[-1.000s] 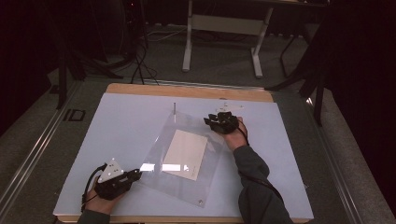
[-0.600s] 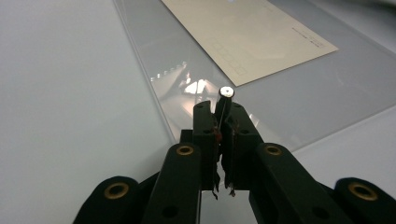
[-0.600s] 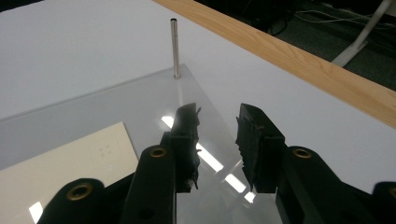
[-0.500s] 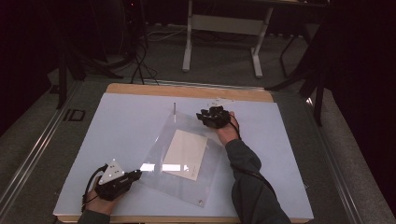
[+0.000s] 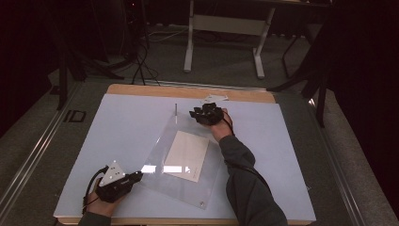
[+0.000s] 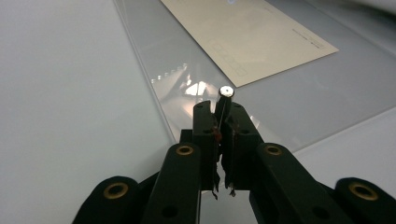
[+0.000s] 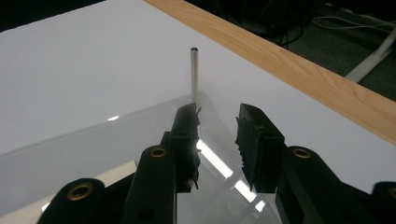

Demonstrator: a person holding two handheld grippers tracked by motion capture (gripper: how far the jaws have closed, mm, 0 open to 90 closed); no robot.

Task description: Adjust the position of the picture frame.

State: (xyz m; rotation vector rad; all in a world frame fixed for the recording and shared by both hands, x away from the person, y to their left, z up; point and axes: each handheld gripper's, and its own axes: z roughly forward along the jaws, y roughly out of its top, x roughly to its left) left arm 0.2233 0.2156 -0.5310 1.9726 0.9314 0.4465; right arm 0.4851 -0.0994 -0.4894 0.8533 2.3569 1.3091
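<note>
Tabletop point(image 5: 117, 122) carrying a clear plastic sleeve point(image 5: 207, 188) laid flat mid-board, cream card point(image 5: 187, 149) seemingly already inside it. Left claw point(image 5: 135, 176) at the sleeve's near-left corner, clenched on a small silver pin point(image 6: 226, 91). Right claw point(image 5: 196, 113) at the far corner, released, jaws spread just beside an upright metal rod point(image 7: 194, 77), not yet gripping. Likely mid-task: card placed, rod still to be taken, final aim unclear.
</note>
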